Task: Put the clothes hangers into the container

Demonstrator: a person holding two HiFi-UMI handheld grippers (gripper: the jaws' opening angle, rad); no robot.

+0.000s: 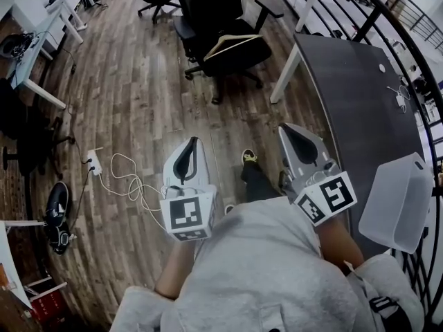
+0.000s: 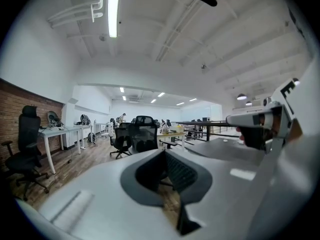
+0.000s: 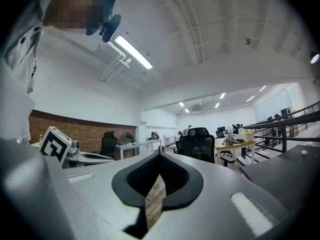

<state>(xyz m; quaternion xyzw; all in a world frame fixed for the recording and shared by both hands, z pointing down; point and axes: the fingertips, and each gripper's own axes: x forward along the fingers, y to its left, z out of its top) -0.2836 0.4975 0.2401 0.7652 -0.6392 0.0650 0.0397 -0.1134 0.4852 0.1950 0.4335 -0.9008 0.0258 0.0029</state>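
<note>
Left gripper (image 1: 193, 141) and right gripper (image 1: 285, 127) hover, jaws pressed together, holding nothing. Translucent white plastic container (image 1: 398, 203) sits at the dark grey bench's (image 1: 346, 81) end. Pale wooden clothes hanger (image 1: 234, 42) lies on black office chair (image 1: 232, 62).

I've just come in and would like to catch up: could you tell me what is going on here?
A person holds a tool in each hand, the left tool and the right tool. Both are shut and empty, pointing out over the wooden floor. A clothes hanger lies on the seat of a black office chair ahead. The translucent container sits at the near end of the dark table on the person's right. Nothing has been picked up yet.
</note>
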